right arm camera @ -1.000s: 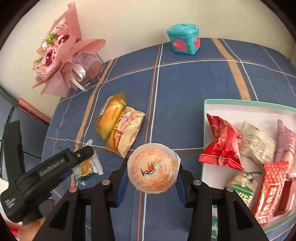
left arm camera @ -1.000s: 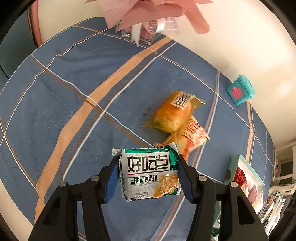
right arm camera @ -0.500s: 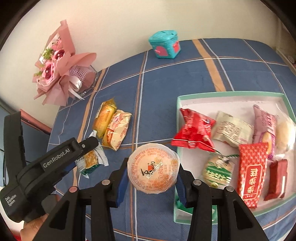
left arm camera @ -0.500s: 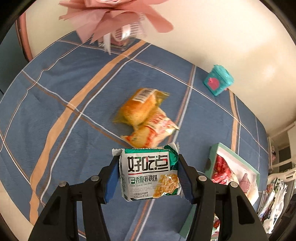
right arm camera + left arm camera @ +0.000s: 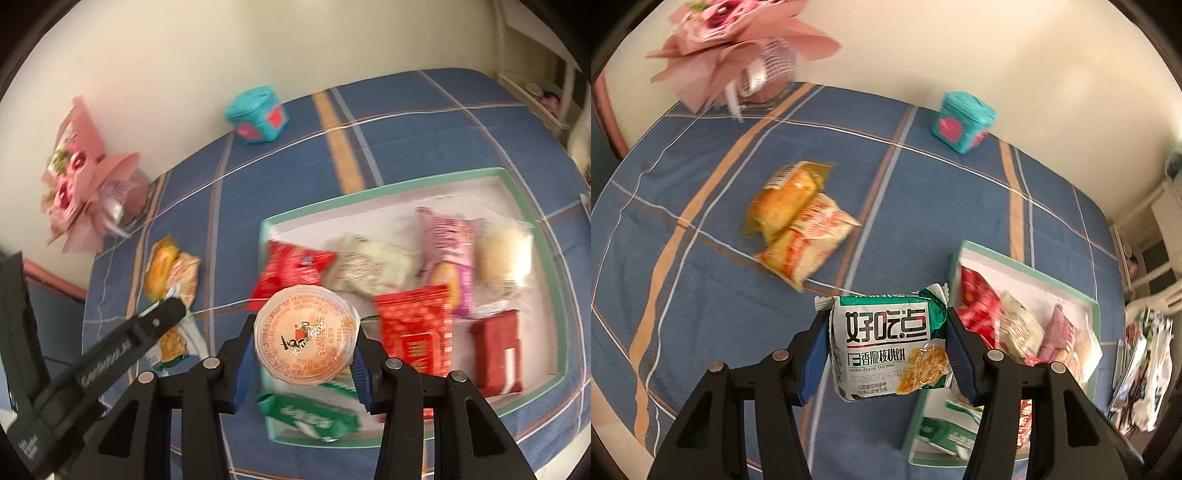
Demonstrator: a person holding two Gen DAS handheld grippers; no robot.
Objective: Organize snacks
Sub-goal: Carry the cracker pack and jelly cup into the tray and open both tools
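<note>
Snacks in both grippers, you are mid-carry toward the green-rimmed tray (image 5: 388, 192) on the blue plaid tablecloth (image 5: 923, 206). Your left gripper (image 5: 888, 354) has its blue pads clamped on the sides of a green-and-white walnut biscuit packet (image 5: 886, 350), held clear of the cloth just beside the tray's near corner. Your right gripper (image 5: 304, 347) is clamped on a round jelly cup (image 5: 306, 336), its printed foil lid facing the camera, hanging over the tray's left edge. The tray already holds a red crinkled bag (image 5: 291, 269), a pale packet (image 5: 373, 269), a pink packet (image 5: 447, 251), a red packet (image 5: 413, 325) and a green one (image 5: 306, 413), among others. Two wrapped cakes, a yellow one (image 5: 783, 195) and an orange-printed one (image 5: 809, 240), lie touching each other on the cloth, well apart from the tray.

The step in hand looks like delivery, not pickup. The next move likely calls for bringing each item over a bare white patch of the tray, lowering it and only then spreading the fingers; free space is tight, so pick gaps between packets. The two cakes remain to be fetched.
</note>
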